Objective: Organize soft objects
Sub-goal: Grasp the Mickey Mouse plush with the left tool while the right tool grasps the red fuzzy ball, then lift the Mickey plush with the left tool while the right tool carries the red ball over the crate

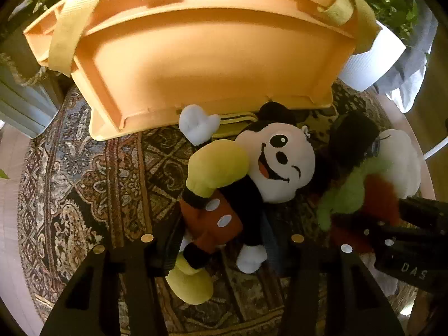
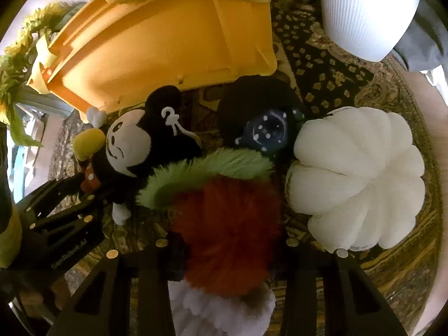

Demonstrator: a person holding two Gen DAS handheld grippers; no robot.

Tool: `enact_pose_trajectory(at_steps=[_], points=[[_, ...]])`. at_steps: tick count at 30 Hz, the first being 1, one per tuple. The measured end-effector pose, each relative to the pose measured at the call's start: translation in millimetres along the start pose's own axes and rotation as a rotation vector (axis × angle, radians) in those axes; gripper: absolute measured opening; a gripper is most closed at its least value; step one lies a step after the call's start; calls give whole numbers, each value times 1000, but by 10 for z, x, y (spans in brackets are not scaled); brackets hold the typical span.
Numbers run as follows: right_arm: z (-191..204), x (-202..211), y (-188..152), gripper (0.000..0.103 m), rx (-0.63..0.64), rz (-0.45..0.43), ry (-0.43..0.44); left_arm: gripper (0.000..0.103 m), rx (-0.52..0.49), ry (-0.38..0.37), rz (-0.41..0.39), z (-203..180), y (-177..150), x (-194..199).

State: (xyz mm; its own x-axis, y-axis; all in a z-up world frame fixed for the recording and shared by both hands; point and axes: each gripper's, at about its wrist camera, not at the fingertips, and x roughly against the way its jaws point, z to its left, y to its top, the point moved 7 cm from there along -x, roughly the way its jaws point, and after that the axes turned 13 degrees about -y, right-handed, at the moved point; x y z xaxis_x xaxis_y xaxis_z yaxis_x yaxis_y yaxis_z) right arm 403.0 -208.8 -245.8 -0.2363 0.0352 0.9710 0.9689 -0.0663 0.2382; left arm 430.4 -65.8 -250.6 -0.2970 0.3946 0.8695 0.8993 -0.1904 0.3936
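Note:
A mouse plush (image 1: 277, 162) in orange shorts lies face up on a patterned rug (image 1: 84, 182). My left gripper (image 1: 221, 249) points down at its legs, and the pads press on its lower body from both sides. Beside it lies a fluffy red and green plush (image 2: 229, 218) with a white fluffy end. My right gripper (image 2: 228, 252) has its pads sunk into the red fur. A white pumpkin-shaped cushion (image 2: 358, 179) rests to the right. A black plush with a dotted dark blue patch (image 2: 266, 131) lies behind the red one.
An orange plastic bin (image 1: 212, 64) with yellow fabric straps stands right behind the toys, its wall touching the mouse's raised white hand. A white ribbed pot (image 2: 364, 14) stands at the back right. Green plants border the rug on both sides.

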Motion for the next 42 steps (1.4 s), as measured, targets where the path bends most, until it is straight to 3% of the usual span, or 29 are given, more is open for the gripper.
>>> enact_pose_trajectory(at_steps=[14, 21, 42], points=[[-44, 351, -10, 41, 6, -84, 19, 49, 18, 42, -76, -103, -211, 430], [-8, 597, 14, 41, 17, -152, 24, 49, 14, 96, -179, -143, -174, 736], [-27, 1367, 305, 41, -22, -410, 38, 49, 7, 164, -415, -310, 42, 1499]])
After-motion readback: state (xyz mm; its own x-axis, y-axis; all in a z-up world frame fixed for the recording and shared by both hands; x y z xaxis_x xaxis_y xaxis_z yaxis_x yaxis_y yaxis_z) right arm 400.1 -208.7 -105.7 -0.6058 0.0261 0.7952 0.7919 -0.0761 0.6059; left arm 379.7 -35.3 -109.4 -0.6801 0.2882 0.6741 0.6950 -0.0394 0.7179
